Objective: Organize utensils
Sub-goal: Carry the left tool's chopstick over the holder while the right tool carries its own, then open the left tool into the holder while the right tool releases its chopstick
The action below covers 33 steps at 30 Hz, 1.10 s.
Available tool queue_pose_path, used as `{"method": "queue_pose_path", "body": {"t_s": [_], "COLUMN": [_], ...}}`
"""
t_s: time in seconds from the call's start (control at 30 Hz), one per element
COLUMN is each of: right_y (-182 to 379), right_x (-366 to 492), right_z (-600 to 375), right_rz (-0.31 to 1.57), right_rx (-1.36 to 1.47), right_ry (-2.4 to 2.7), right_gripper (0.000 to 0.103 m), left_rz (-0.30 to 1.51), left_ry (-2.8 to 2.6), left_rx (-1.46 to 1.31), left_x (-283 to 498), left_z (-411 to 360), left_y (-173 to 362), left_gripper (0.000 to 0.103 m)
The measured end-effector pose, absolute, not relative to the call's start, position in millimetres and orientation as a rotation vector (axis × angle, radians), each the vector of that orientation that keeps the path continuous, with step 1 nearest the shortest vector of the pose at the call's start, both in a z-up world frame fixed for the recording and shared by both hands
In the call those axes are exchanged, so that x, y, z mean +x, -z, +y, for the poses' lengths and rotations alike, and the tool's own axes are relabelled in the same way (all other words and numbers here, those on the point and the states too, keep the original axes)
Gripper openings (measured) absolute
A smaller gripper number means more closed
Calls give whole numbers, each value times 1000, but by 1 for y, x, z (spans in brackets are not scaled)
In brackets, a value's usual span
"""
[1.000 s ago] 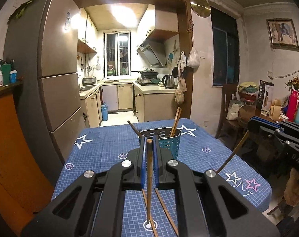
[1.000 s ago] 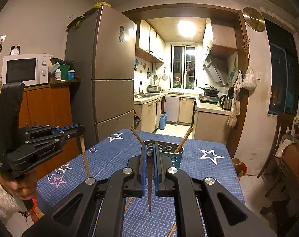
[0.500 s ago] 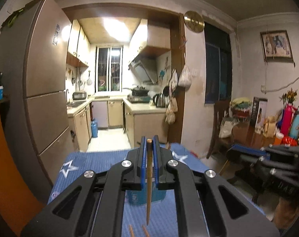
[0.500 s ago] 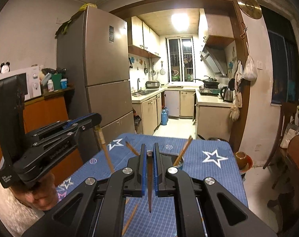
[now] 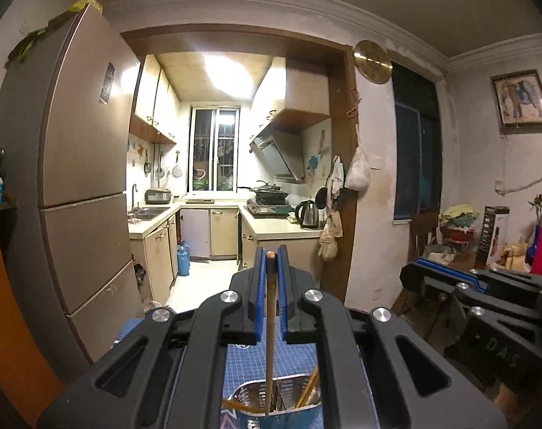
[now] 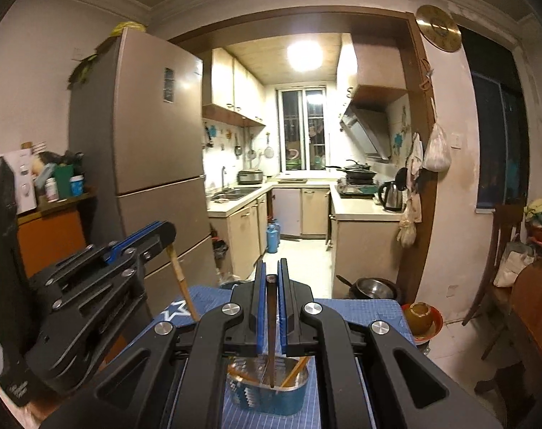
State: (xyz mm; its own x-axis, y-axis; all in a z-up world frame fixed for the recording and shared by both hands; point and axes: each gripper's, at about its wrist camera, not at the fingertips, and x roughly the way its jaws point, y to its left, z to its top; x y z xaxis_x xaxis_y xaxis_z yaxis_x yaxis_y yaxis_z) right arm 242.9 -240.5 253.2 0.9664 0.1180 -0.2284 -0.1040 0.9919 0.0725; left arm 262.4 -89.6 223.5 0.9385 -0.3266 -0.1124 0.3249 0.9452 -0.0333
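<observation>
My left gripper point(image 5: 270, 255) is shut on a pale wooden chopstick point(image 5: 269, 321) that hangs straight down from its fingertips. The chopstick's lower end is over the mouth of the blue utensil holder point(image 5: 256, 422), which has other chopsticks point(image 5: 310, 386) in it. My right gripper point(image 6: 272, 268) is shut on a dark chopstick point(image 6: 272, 325), whose tip reaches down into the same holder point(image 6: 271, 405). In the right wrist view the left gripper point(image 6: 163, 234) shows at the left with its pale chopstick point(image 6: 179, 275). The right gripper's fingers point(image 5: 435, 268) show at the right of the left wrist view.
The holder stands on a table with a blue star-patterned cloth point(image 6: 371, 311). A tall fridge point(image 6: 145, 143) and an orange cabinet point(image 6: 52, 236) stand to the left. Beyond the table's far edge are a metal pot point(image 6: 374, 287) and a bowl point(image 6: 419, 316). A wooden chair point(image 6: 503, 250) stands at the right.
Both grippers have risen and moved forward over the holder, each still holding its chopstick. The holder now sits below the fingertips, and the loose chopsticks on the cloth have left view.
</observation>
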Motion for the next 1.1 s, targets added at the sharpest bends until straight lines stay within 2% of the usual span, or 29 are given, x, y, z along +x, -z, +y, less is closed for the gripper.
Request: {"method": "queue_pose_path", "body": {"t_s": [0.3,0.7,0.9,1.1], "right_y": [-218,-157,-153,-160], "right_x": [302,339,337,304], "right_z": [-246,-247,-253,-273], "right_rz": [279,399,397,342], "right_rx": [92,136,129,118], "right_ry": [-76,-73,-49,-22], "right_gripper": [7,8,8,8], "left_rz": [196,304,297,211], "left_ry": [303,278,248,191], "left_rx": [-40,-24,-50,-55], "left_x": [311,333,329,293], "left_z": [-89,-91,-78,-50], "left_y": [-186,-139,-144,-165], "left_gripper": [5,5,6,6]}}
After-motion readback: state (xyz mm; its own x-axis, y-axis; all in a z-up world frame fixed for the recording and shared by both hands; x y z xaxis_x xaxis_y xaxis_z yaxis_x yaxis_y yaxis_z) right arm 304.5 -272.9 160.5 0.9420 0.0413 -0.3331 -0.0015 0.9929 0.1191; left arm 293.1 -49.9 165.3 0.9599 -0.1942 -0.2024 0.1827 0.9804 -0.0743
